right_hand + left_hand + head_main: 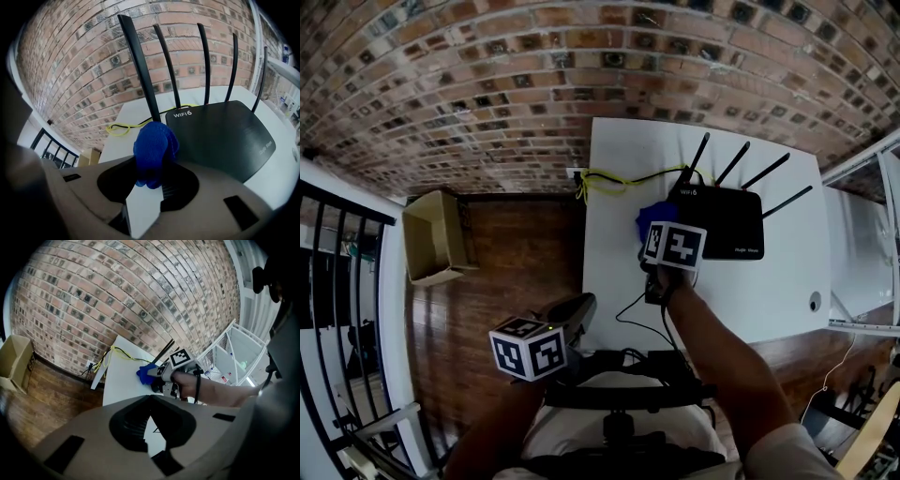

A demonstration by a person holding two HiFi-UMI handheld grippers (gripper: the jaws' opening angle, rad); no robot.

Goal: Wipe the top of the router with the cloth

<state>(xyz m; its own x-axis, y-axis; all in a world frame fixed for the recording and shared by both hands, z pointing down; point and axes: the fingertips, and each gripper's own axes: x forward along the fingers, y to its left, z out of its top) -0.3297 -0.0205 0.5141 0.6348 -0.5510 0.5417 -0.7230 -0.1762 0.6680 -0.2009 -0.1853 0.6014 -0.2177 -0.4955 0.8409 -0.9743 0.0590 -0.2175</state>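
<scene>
— What kind of place is this?
— It looks like a room in a home or loft. A rough red-brick wall (487, 84) rises behind a white rectangular desk (614, 253). There is a dark wooden plank floor (506, 272), an open brown cardboard box (431, 239), and a black metal railing (347, 202).

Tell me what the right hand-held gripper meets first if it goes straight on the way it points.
Likely the router, at its near left corner by the leftmost antenna; the blue cloth clamped in the right hand-held gripper would touch it first. Depth is unclear.
</scene>
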